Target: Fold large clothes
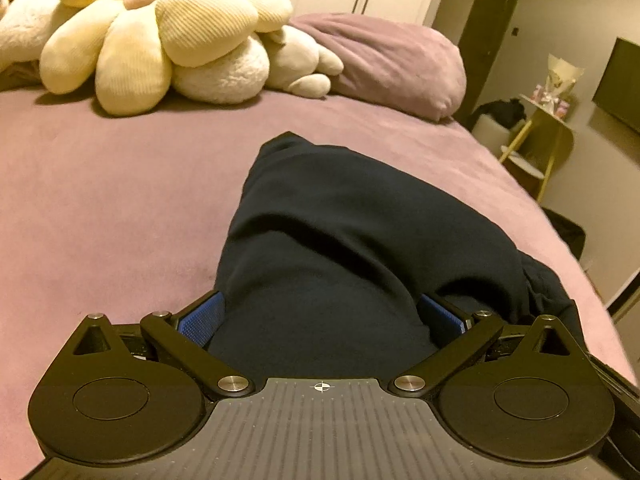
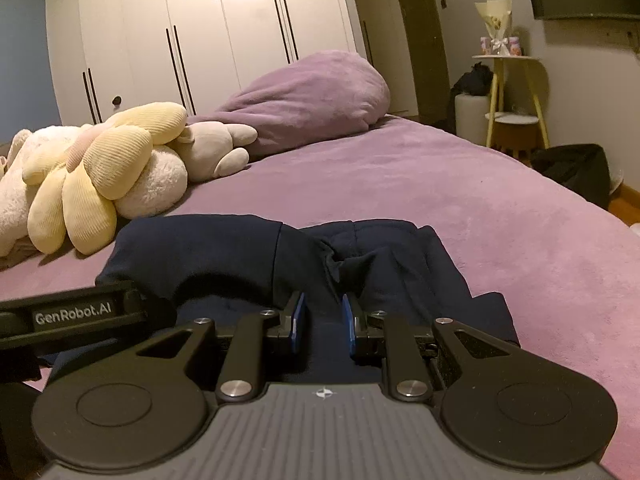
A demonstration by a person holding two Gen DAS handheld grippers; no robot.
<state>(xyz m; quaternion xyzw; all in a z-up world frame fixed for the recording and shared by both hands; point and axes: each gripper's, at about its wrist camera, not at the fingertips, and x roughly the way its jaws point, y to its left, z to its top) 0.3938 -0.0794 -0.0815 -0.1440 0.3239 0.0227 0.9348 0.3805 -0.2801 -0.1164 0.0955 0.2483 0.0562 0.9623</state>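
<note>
A dark navy garment lies bunched on the purple bed. In the left wrist view my left gripper is wide open, and a thick fold of the garment fills the gap between its blue pads. In the right wrist view the same garment lies crumpled ahead. My right gripper has its blue pads close together, with a narrow ridge of navy cloth between them. The left gripper's body shows at the left edge of that view.
Cream plush toys and a purple pillow lie at the head of the bed. The toys and pillow also show in the right wrist view. White wardrobes stand behind. A yellow side table stands beyond the right bed edge.
</note>
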